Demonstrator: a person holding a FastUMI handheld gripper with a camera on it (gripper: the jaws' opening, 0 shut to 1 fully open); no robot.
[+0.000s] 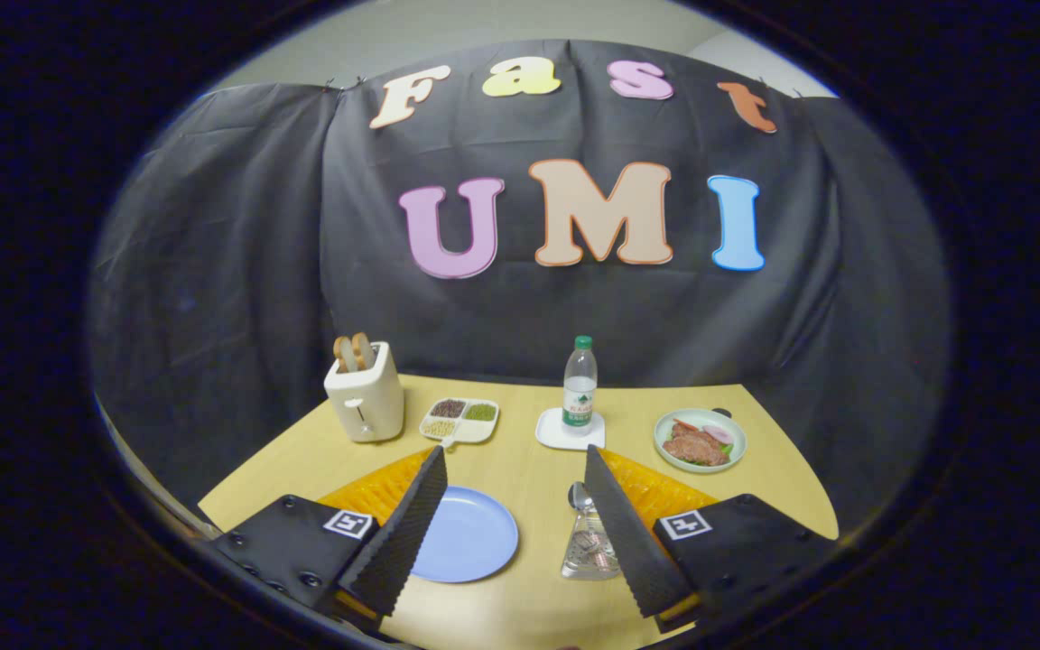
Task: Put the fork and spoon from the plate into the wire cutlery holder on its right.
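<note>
The gripper (513, 462) hangs above the near part of the wooden table (529, 614), and its two fingers (403, 533) are spread wide apart with nothing between them except the table surface. Between the fingers, closer to the left one, lies a blue plate (470, 537); its visible part looks bare, while its left edge is hidden behind the left finger. Just beside the right finger stands the wire cutlery holder (589, 546), partly covered by that finger, and the bowl of a spoon (579, 496) rises out of its top. I cannot tell where the fork is, because the finger hides a part of the holder. Far on the table, from left to right, there is a white toaster (364, 393) with two slices of bread in it, a divided white dish (460, 420) with grains of different colours, a water bottle (580, 384) with a green cap that stands upright on a small white square tray (556, 436), and a pale green plate of food (699, 440)
</note>
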